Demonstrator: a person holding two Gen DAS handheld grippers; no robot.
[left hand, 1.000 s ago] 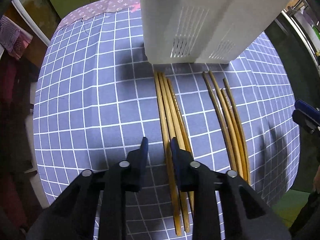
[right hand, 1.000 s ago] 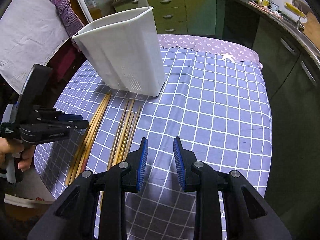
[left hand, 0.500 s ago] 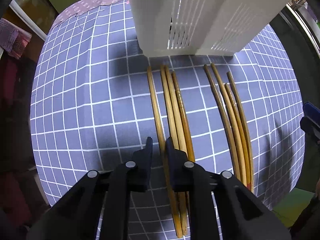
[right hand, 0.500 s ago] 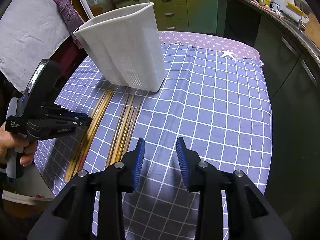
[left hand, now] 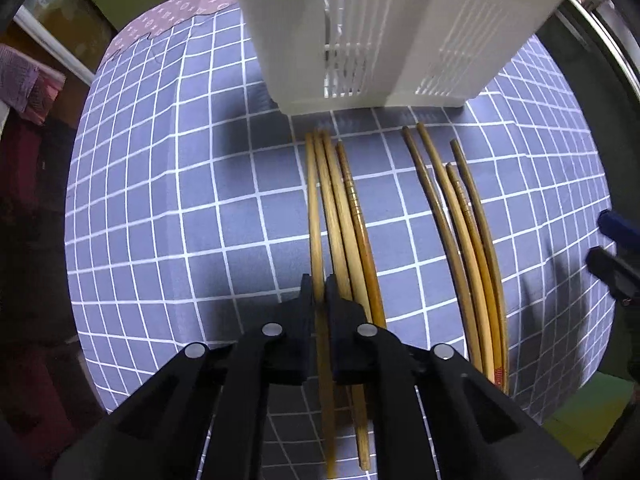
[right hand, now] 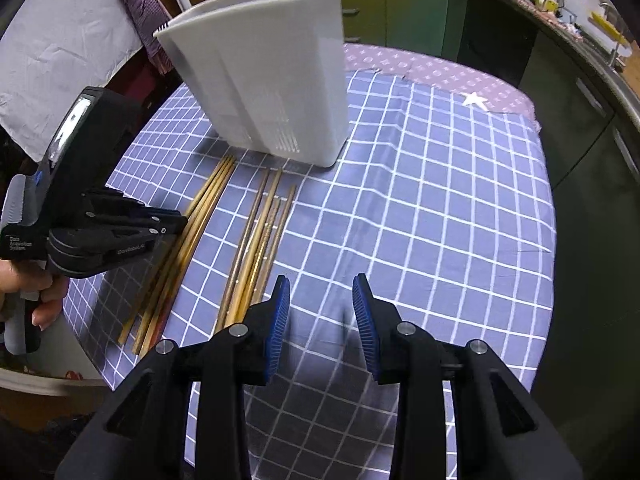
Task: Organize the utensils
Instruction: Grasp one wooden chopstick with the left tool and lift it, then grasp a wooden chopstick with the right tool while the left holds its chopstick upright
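Observation:
Two bundles of wooden chopsticks lie on the blue checked tablecloth (left hand: 160,220) in front of a white slotted utensil holder (left hand: 380,40). My left gripper (left hand: 319,292) points down at the left bundle (left hand: 344,220) and is shut on its leftmost chopstick (left hand: 314,208), which runs between the jaws. The right bundle (left hand: 460,220) lies untouched. In the right wrist view the holder (right hand: 272,80) stands at the back, with the left gripper (right hand: 176,220) over the left bundle (right hand: 200,216). My right gripper (right hand: 320,300) hangs open over bare cloth, just right of the right bundle (right hand: 260,232).
A person's hand (right hand: 36,300) holds the left gripper's handle at the table's left edge. Green cabinets (right hand: 400,0) and a dark counter (right hand: 580,60) run behind and to the right. A purple patterned cloth strip (right hand: 440,72) covers the table's far end.
The left jaws have closed from a narrow gap onto the leftmost chopstick, and that gripper has sunk nearer the cloth. The right jaws stand slightly wider than a second ago.

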